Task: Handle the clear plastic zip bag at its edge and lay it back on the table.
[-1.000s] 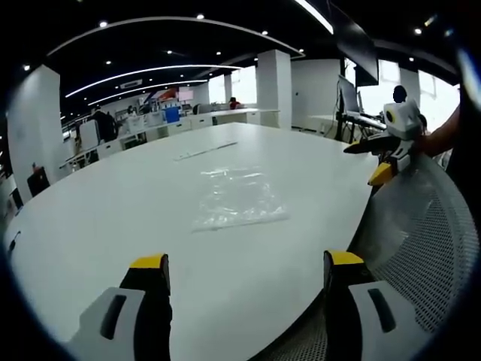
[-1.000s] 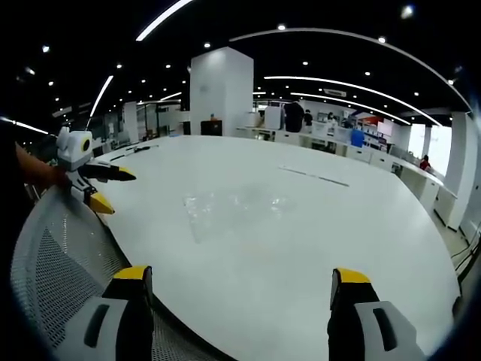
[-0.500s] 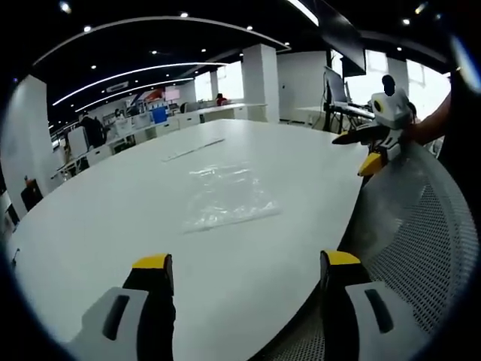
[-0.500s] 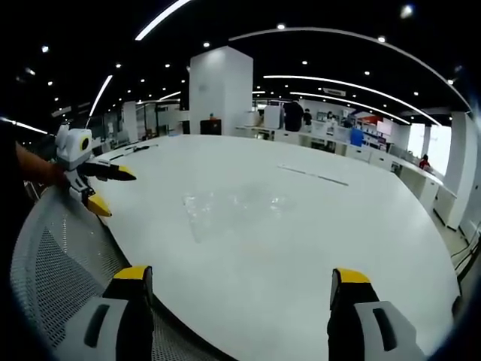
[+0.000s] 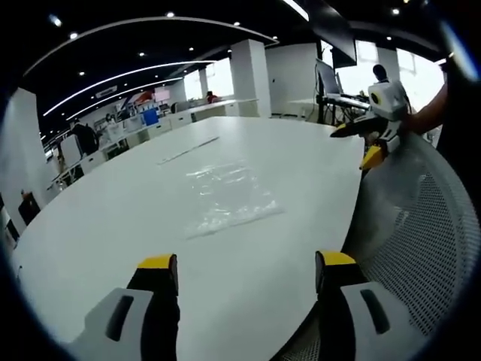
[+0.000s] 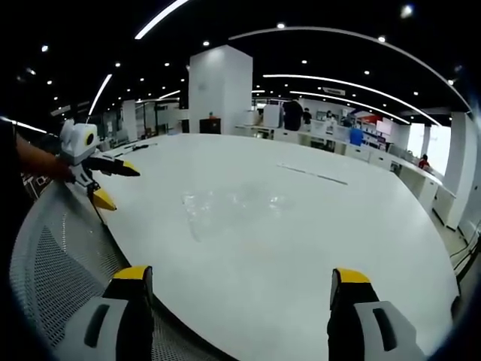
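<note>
Clear zip bag [image 5: 225, 197] lies flat on white table [image 5: 113, 218], beyond gaping tool [image 5: 244, 265].

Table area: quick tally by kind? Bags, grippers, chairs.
Clear plastic zip bag: 1, lying flat on the white table.
Hand-held gripper: 2, the left hand-held gripper and the right hand-held gripper, both open and empty.
Mesh chair back: 1, at the table's edge.
Total: 4.

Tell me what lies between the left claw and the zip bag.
Only bare white table: in the left gripper view nothing sits between the open left claw and the clear zip bag.
</note>
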Motion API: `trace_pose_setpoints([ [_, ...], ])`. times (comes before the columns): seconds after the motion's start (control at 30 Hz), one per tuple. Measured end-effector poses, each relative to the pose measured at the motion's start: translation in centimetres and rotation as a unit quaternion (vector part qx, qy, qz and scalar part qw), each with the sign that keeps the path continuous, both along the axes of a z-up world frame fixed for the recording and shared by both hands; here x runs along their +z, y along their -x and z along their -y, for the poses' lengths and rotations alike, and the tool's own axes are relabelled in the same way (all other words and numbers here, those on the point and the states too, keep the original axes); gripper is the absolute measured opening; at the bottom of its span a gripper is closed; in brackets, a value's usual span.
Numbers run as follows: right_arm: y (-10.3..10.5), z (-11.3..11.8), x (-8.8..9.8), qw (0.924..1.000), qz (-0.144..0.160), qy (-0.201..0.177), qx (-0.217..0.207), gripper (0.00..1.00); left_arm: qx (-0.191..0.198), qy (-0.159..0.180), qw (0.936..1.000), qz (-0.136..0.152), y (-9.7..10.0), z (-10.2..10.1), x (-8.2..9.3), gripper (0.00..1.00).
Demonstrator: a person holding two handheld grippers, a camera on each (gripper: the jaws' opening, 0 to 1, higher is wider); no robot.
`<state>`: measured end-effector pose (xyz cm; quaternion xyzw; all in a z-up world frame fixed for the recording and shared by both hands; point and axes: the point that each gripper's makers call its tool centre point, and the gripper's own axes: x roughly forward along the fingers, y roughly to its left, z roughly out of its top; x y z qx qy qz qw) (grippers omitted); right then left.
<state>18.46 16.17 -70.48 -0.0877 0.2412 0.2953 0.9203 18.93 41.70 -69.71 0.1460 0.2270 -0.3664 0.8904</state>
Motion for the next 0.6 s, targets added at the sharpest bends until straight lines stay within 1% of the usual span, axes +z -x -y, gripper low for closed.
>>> trace_pose_setpoints([
  [0.33,0.0,0.1,0.1,1.0,0.001,-0.001,-0.003,0.99,-0.005,-0.004,1.0,0.003,-1.1,-0.2,0.2,0.73],
  [0.43,0.0,0.1,0.1,1.0,0.001,-0.001,-0.003,0.99,-0.008,-0.009,0.9998,0.012,-1.5,-0.3,0.4,0.71],
  [0.6,0.0,0.0,0.1,1.0,0.0,0.0,-0.004,0.99,-0.013,-0.011,0.9998,0.01,-2.1,-0.3,0.5,0.7],
])
